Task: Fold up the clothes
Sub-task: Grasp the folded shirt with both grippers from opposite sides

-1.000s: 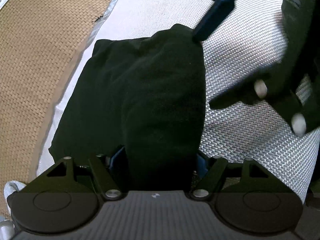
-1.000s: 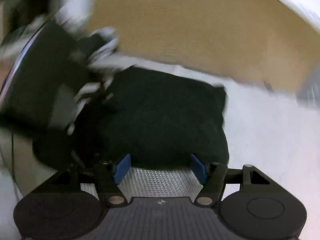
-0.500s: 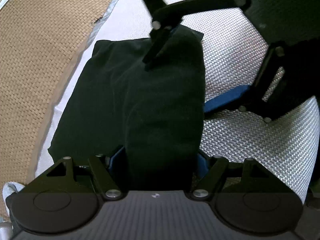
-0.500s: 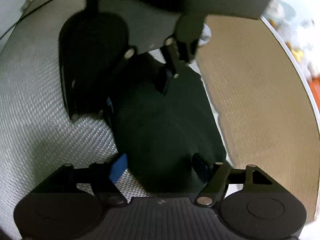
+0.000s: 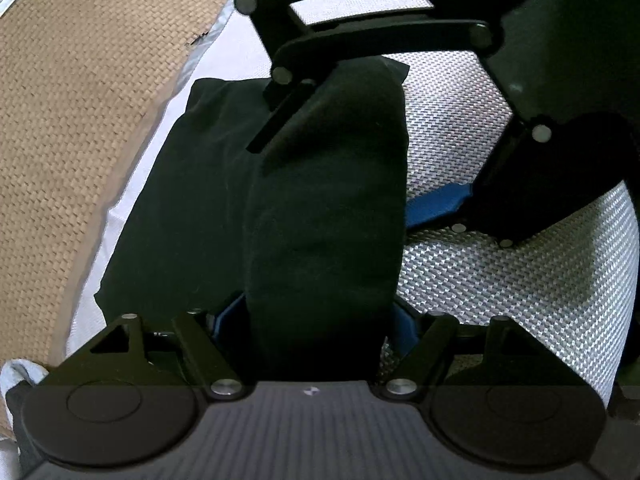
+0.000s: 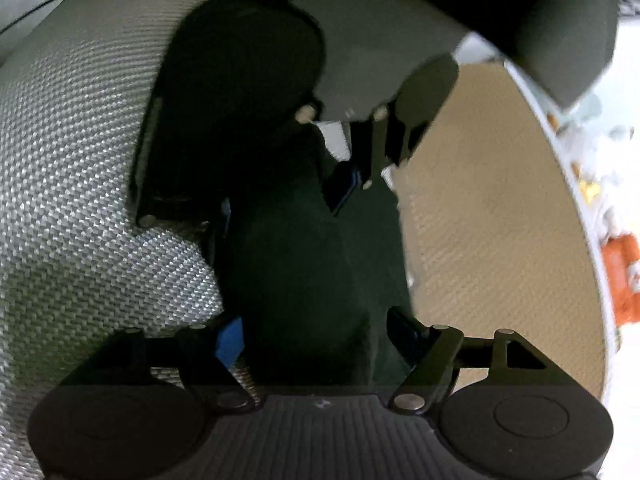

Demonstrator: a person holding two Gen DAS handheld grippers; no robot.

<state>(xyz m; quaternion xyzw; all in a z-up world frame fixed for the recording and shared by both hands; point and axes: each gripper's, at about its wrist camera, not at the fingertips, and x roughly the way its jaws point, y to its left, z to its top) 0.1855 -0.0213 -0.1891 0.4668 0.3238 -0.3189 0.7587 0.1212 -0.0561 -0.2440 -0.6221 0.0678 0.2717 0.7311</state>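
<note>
Left fingers (image 5: 228, 316) clamped on the near end of the black garment (image 5: 320, 200), right fingers (image 6: 230, 340), just opened, loosely straddling its far end on the woven cover (image 5: 500, 280); mid-fold, next likely right closes, both carry over.

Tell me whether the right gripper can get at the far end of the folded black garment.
Probably yes: the right gripper already straddles the black garment at that end, jaws wide, nothing between; the left gripper straddles the near end.

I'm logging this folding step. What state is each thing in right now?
black garment: folded, bulky roll lying on the woven mat.
left hand-held gripper: straddles the roll's near end; grip unclear.
right hand-held gripper: jaws just opened wider, straddling the roll's other end; contact unclear.
</note>
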